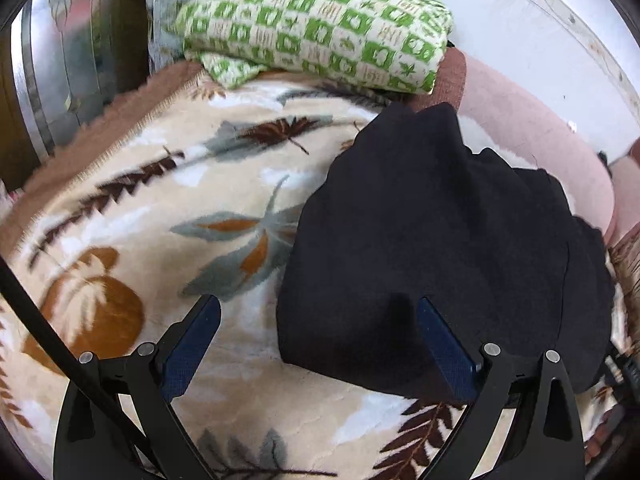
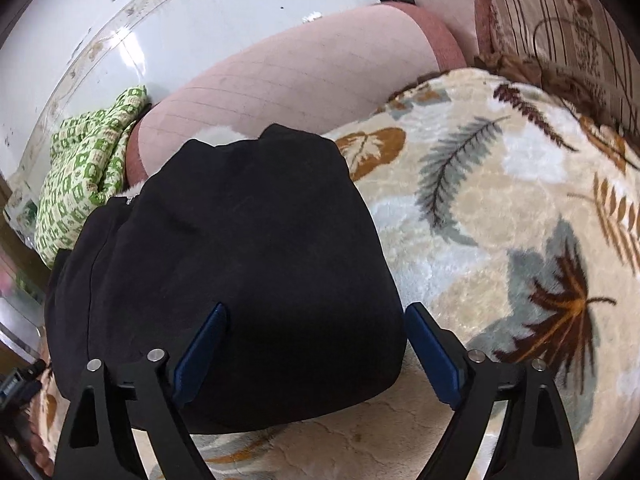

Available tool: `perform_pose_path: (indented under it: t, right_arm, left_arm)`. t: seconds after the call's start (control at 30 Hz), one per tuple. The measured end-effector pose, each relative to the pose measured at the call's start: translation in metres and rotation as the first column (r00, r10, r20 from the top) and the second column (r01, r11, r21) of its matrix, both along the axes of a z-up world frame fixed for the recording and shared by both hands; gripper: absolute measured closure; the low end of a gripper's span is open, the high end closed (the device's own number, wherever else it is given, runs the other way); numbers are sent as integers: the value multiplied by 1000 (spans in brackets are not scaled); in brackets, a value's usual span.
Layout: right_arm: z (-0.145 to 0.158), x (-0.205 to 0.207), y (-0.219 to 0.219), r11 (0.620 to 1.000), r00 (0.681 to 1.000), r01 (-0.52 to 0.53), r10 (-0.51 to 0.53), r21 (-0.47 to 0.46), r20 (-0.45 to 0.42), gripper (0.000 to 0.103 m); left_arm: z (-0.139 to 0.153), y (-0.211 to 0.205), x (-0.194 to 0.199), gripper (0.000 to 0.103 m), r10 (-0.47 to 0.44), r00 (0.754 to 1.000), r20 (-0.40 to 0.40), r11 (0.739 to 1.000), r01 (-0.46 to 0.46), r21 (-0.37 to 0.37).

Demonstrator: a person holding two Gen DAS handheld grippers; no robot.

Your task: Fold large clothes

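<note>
The dark navy fleece garment [image 1: 432, 248] lies folded into a compact bundle on the leaf-patterned plush blanket [image 1: 160, 208], at two o'clock from the left tool [image 1: 318, 312]. Both tools, the right tool [image 2: 316, 316] included, gape wide, gripping nothing. Folding looks nearly finished; perhaps tidying remains.

We hold the left claw [image 1: 318, 334] and the right claw [image 2: 316, 340] angled downward, both with jaws spread wide and pads pressing on nothing.
</note>
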State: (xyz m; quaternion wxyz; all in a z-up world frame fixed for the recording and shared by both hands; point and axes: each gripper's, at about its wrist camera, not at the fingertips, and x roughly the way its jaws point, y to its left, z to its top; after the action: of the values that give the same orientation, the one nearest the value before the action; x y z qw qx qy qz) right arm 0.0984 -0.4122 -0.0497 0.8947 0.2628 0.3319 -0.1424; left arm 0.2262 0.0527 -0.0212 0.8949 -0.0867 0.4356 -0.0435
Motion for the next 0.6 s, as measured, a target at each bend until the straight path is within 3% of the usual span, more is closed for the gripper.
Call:
perform_pose_path:
  t: [0.1, 0.17, 0.23, 0.33, 0.47, 0.6]
  right_arm:
    - [-4, 2, -1, 999, 1000, -15, 15, 50, 6, 6]
    - [-5, 3, -2, 997, 1000, -21, 20, 81, 13, 4]
    - [-7, 3, -3, 993, 1000, -26, 23, 118, 19, 3]
    - [-10, 2, -1, 988, 999, -24, 21, 153, 24, 1]
    - [-6, -6, -1, 984, 1000, 10, -15, 180, 25, 1]
    - [-6, -30, 1, 954, 996, 50, -70, 295, 55, 1]
  left_arm:
    - [-10, 15, 11, 4, 2, 999, -49, 989, -10, -149]
    - [-19, 30, 17, 4, 14, 996, -90, 962, -38, -272]
    - [-31, 48, 21, 4, 28, 990, -138, 905, -84, -417]
    - [-45, 62, 23, 5, 11, 982, -186, 825, -114, -553]
    - [-46, 62, 21, 5, -8, 982, -188, 785, -110, -610]
    - [-44, 64, 4, 5, -7, 980, -201, 733, -132, -668]
